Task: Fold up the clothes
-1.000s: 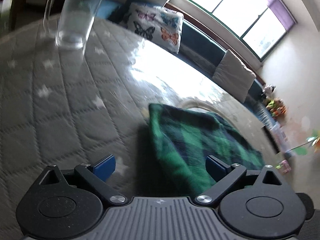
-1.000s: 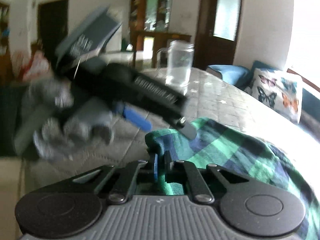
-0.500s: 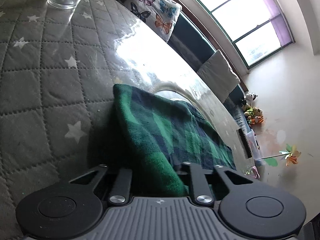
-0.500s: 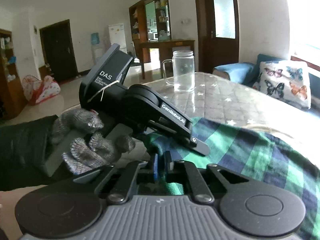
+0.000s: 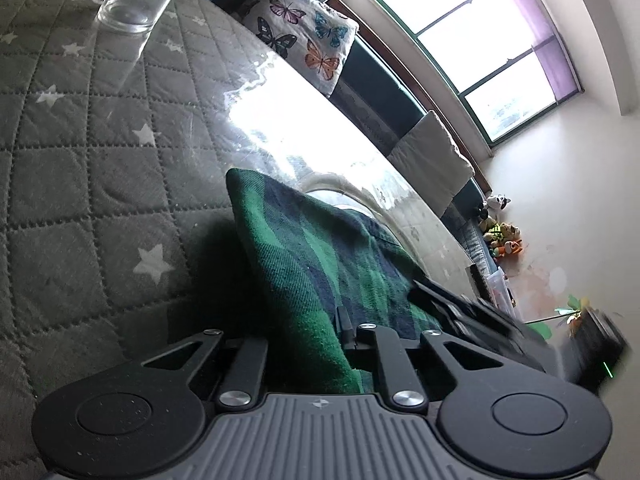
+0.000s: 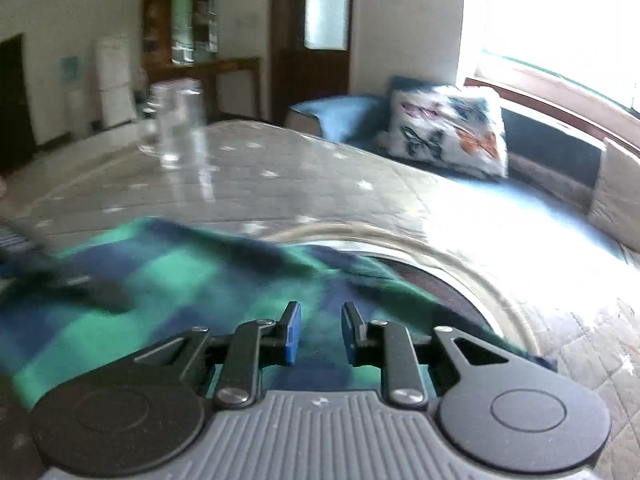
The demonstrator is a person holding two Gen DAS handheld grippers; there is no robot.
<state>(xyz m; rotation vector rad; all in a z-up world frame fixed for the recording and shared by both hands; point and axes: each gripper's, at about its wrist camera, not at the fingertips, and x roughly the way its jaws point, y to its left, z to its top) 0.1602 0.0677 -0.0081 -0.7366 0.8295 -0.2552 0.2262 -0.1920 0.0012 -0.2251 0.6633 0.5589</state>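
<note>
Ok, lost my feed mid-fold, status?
Left hand-held gripper shut on green plaid cloth. Right hand-held gripper open above it, blurred. Glass mug far off.

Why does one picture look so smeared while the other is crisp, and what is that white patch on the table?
Right wrist view: motion blur smears the green plaid cloth and the glass mug. Left wrist view: mostly sharp, showing cloth weave, though the other gripper at lower right is blurred. The white patch is window glare on the table's clear cover. Both fisheye lenses bend straight edges.
</note>
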